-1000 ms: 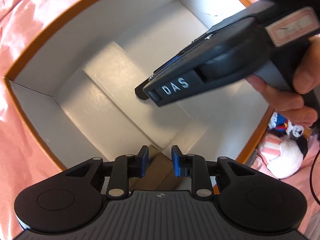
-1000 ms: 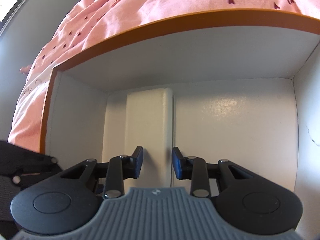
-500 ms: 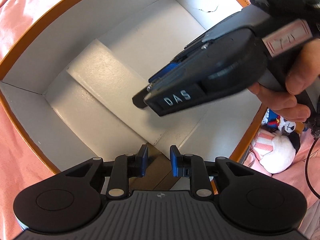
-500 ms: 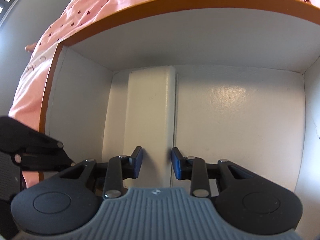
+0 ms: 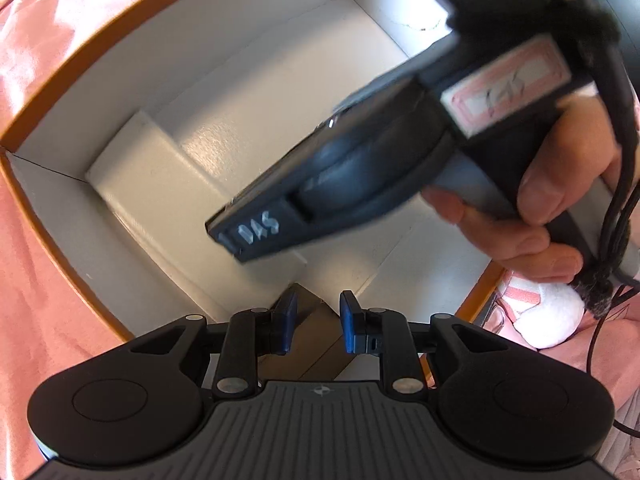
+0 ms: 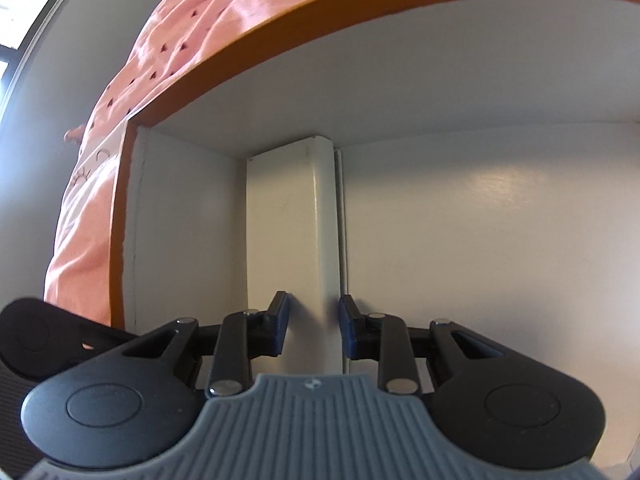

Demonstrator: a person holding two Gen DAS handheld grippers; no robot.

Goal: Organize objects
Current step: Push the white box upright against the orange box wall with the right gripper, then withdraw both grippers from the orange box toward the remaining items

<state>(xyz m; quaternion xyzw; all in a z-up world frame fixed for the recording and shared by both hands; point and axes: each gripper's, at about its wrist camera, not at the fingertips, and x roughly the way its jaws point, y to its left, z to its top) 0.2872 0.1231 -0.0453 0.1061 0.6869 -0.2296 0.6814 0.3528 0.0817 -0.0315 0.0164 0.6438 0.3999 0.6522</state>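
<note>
We see the pink bedsheet (image 5: 36, 264) under the orange-rimmed white box (image 6: 480, 240), inside which our right gripper (image 6: 312, 320), jaws just closing, straddles the raised white flap (image 6: 288, 220) without clearly pinching it, while our left gripper (image 5: 316, 326) hangs slightly parted, grasping nothing.

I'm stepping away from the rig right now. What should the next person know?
Left gripper: jaws narrowly apart, empty, pointing down over the near corner of the box.
Right gripper: inside the box, jaws have just been closing, lined up with the white strip on its floor; no grip visible.
Box holds nothing else; a plush toy lies outside, beside it.
Done: nothing packed. Left: probably the toy goes in.
</note>
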